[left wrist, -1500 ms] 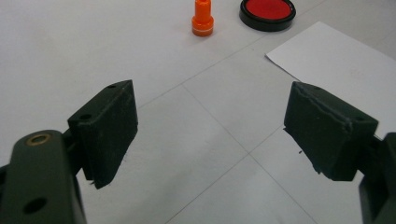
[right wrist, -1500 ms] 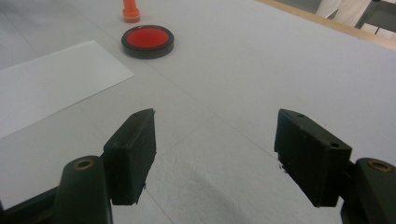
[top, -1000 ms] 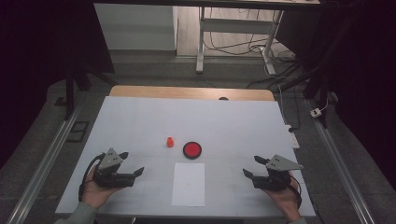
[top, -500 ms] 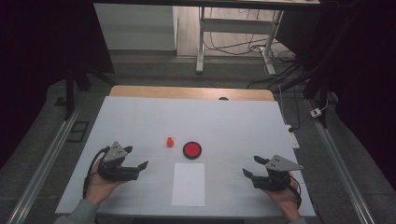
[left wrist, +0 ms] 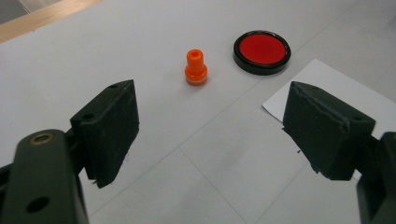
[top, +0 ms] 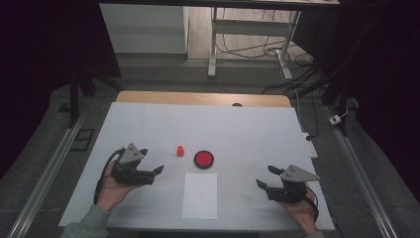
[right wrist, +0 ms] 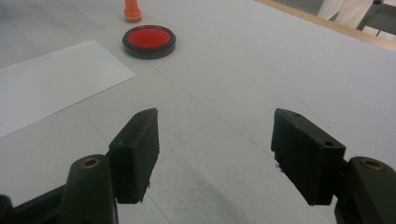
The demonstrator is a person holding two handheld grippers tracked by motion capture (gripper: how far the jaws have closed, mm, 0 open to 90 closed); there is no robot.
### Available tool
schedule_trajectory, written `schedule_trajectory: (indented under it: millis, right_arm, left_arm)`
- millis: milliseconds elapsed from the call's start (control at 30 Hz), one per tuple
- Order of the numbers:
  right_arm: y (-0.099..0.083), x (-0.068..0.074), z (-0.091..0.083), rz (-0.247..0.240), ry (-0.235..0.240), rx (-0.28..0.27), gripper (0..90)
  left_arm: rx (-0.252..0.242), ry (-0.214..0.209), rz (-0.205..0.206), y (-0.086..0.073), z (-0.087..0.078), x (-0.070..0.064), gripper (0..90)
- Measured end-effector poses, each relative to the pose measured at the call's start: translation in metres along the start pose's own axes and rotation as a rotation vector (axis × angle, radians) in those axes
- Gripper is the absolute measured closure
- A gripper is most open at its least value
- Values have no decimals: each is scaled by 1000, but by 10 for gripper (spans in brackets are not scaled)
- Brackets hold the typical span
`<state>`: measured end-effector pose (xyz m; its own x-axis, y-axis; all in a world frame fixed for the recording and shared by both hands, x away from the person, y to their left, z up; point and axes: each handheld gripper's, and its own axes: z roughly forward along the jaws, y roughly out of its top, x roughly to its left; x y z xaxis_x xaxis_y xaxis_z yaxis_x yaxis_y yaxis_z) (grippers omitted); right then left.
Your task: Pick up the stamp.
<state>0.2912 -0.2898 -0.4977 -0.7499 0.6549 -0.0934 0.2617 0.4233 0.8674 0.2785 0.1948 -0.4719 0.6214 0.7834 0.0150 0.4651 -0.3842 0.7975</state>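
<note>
A small orange stamp (top: 180,150) (left wrist: 195,68) stands upright on the white table, beside a round red ink pad in a black case (top: 203,159) (left wrist: 261,51) (right wrist: 149,41). A white sheet of paper (top: 200,195) (left wrist: 327,88) (right wrist: 51,84) lies in front of them. My left gripper (top: 154,173) (left wrist: 210,135) is held open at the left, pointing towards the stamp and well short of it, with nothing between its jaws. My right gripper (top: 266,178) (right wrist: 215,154) is open at the right, low over bare table, jaws pointing left towards the pad.
The white table (top: 247,134) has a wooden far edge (top: 198,98). Metal rails (top: 44,178) run along both sides. A desk frame and cables (top: 277,59) stand beyond the table on the floor.
My left gripper has moved forward and to the right, closer to the orange stamp. The right gripper has stayed where it was.
</note>
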Motion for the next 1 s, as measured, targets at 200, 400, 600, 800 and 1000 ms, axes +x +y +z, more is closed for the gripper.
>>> schedule_trajectory:
  millis: [200,400,600,800,1000]
  right_arm:
    - [0,0,1,2,4,4,320]
    - [-1,0,3,3,6,2,320]
    - [2,2,2,4,10,3,320]
    - [2,2,3,2,14,7,319]
    - [2,5,4,-8,16,10,319]
  left_arm:
    - [3,3,2,6,7,2,195]
    - [13,-2,9,12,17,4,198]
    - [27,0,-2,15,26,5,205]
    - [36,-8,-15,18,37,9,207]
    - [37,-17,-21,22,47,11,212]
